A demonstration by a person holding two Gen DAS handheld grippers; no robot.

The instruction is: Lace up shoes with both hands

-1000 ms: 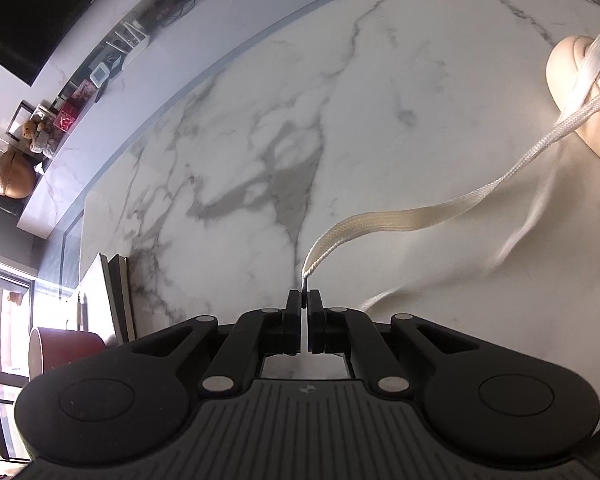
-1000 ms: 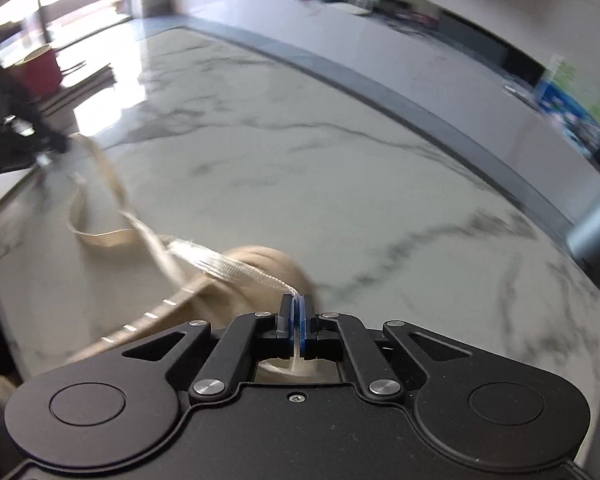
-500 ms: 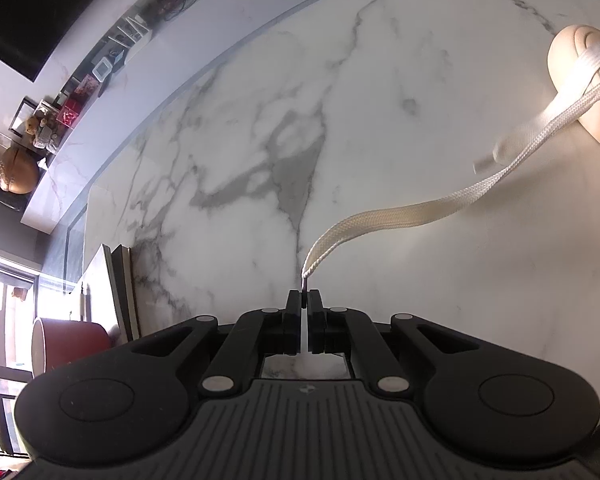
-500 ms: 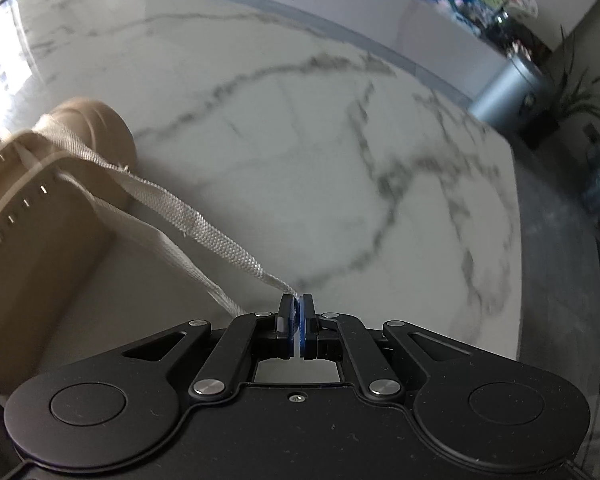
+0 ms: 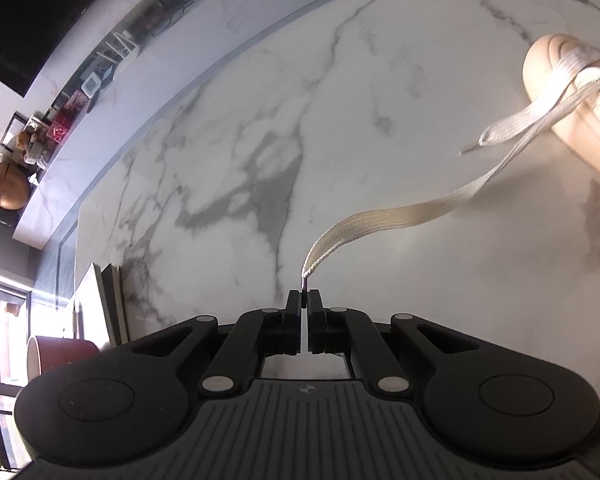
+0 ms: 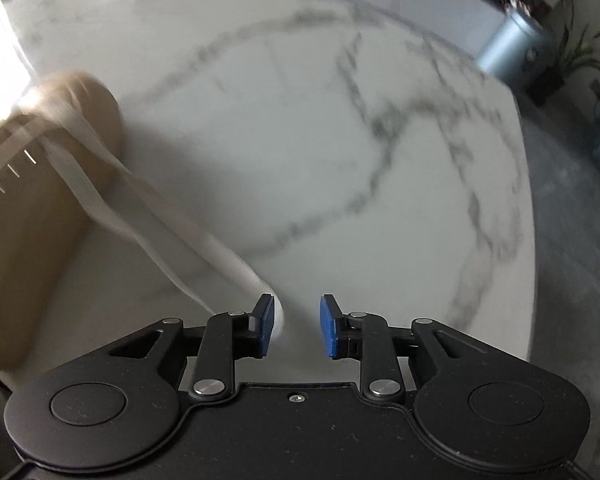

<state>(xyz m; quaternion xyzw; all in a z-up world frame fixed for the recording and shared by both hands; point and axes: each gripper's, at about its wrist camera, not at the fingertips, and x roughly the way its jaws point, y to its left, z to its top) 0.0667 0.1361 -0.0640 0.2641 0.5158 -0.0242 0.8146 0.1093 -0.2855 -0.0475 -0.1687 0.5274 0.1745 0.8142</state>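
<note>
the lace [image 5: 400, 216] is running flat and woven from the front holes of the tan shoe [image 5: 572, 120] lying on the marble table [image 5: 260, 140]. looks light, floppy, no stiffness of its own; best taken at the hard tip. left gripper [image 5: 304, 302] is pinching one tip, fingers closed tight on it. right gripper [image 6: 296, 326] has just been opening; the other lace end [image 6: 220, 256] is draping against its left pad [image 6: 266, 324], unclamped, likely slipping off.

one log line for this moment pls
left tool: shut on lace | right tool: just opened, lace end loose by left pad | shoe: on table
</note>
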